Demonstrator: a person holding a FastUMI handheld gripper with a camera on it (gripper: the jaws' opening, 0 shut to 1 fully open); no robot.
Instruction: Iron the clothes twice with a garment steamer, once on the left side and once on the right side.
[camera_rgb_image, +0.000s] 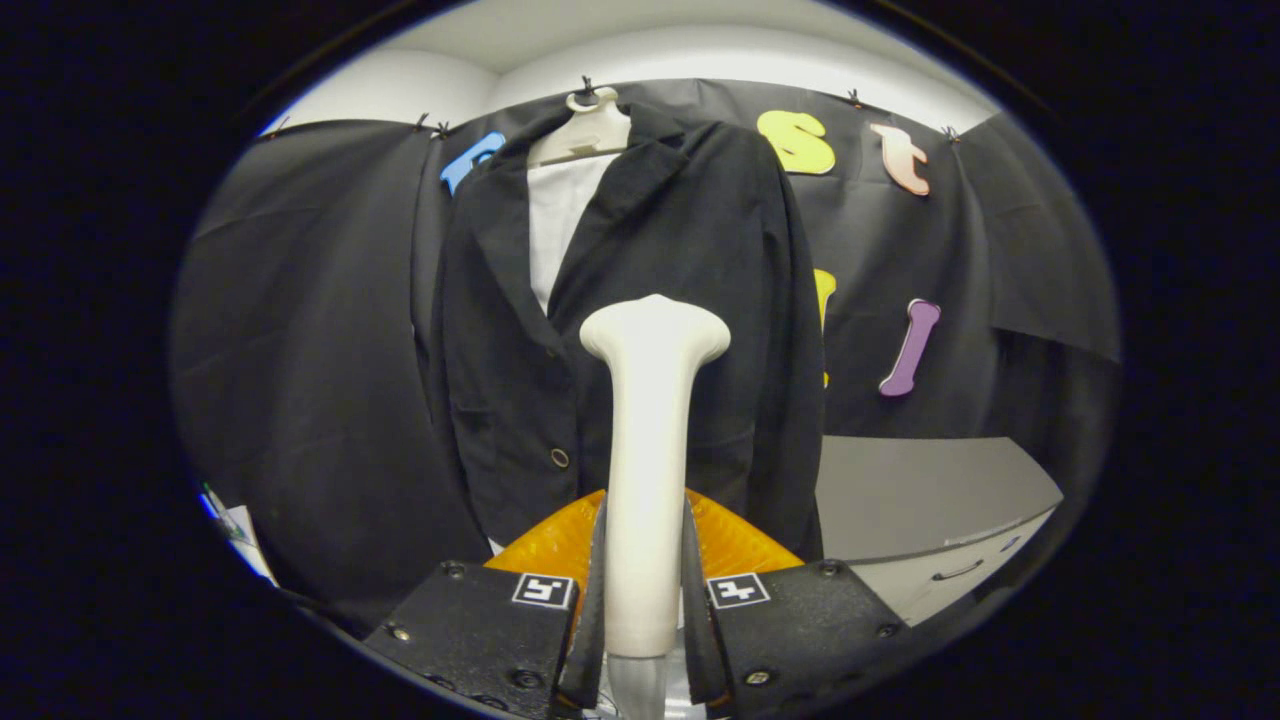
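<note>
White plastic, the garment steamer (645, 470) is pinched upright between the jaws of the gripper (645, 560), its flared head reaching beyond them. Behind it, a black jacket (690, 300) is hung on a pale hanger (590, 130).

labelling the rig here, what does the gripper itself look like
The gripper has two black, rough-textured blocks with visible screws, each carrying a small square black-and-white marker on its inner top corner. Thin flat fingers rise from the blocks. An orange ribbed part sits behind them.
</note>
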